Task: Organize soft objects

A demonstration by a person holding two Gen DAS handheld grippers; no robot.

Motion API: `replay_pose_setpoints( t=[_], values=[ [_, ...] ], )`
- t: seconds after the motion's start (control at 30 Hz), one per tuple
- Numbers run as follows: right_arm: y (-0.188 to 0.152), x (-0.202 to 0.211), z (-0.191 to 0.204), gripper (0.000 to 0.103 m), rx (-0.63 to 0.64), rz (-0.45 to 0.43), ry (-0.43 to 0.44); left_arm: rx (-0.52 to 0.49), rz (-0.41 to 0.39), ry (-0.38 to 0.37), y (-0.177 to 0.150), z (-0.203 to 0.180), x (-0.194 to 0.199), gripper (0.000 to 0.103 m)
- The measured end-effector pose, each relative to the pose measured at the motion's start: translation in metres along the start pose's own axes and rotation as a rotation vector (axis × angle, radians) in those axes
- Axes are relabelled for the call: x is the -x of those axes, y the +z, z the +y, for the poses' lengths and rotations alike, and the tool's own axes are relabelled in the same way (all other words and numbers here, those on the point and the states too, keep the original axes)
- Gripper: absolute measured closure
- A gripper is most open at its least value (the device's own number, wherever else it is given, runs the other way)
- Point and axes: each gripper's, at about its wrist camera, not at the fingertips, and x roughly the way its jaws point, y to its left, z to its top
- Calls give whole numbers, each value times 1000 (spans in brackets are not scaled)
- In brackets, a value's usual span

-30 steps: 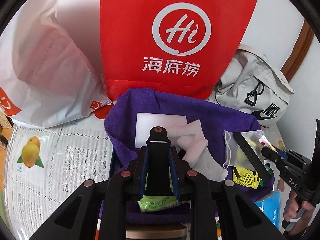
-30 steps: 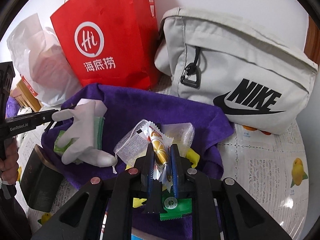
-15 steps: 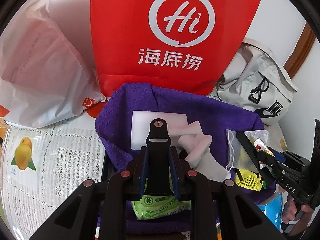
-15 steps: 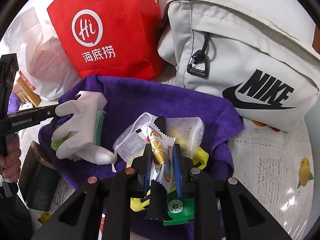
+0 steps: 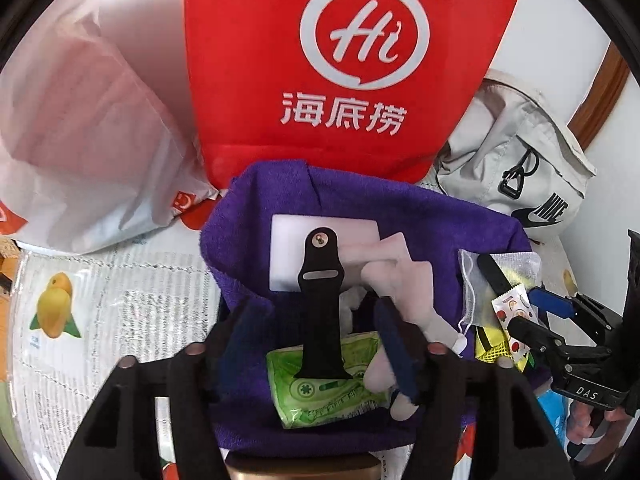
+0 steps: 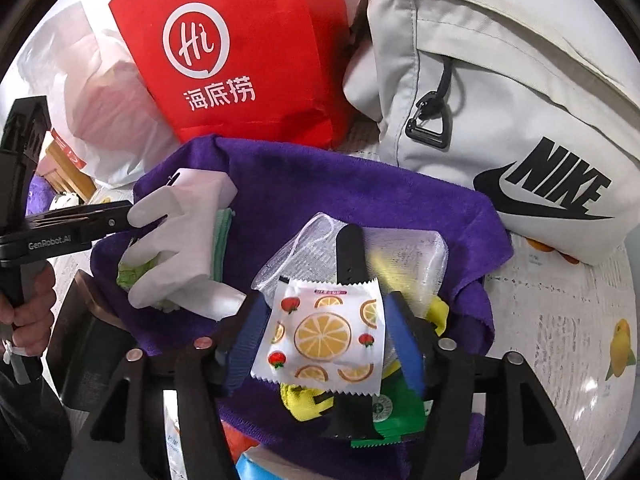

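Looking down your left tool (image 5: 320, 344), you see its jaws standing wide, having just been opening; a black strap (image 5: 322, 304) lies between them, untouched by either pad. The strap rests across a green packet (image 5: 324, 388) just ahead of the tool, its pinned end lying over a white pad (image 5: 288, 252) further ahead. A white glove (image 5: 416, 292) lies to the right of the strap, passing behind the right finger (image 5: 394, 352). All of this sits on a purple towel (image 5: 400, 208) spread under the tool. Beyond the towel stand a red bag (image 5: 348, 68), a white plastic bag (image 5: 80, 120) to its left and a grey Nike bag (image 5: 516, 172) to its right.

Your right tool (image 6: 324, 340) is wide too, jaws just opened. A fruit-print sachet (image 6: 324, 336) lies loose between the fingers, close to both pads; you cannot tell if its edges still touch them. A second black strap (image 6: 352, 256) runs under the sachet, over a mesh pouch (image 6: 312, 252) ahead of the tool. Yellow fabric (image 6: 438, 312) shows to the right, a green wrapper (image 6: 400, 408) beneath the tool. The worktop (image 6: 560, 320) carries a lemon-print cover.
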Motion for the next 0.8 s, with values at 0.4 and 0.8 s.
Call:
replay_pose_setpoints(
  t=[0.4, 0.8],
  values=[
    [-5, 39, -2, 21, -68, -42, -47, 3, -29, 54, -12, 2, 45, 25],
    [-43, 108, 15, 10, -89, -86, -50, -18, -110, 49, -58, -26, 128, 4]
  ],
)
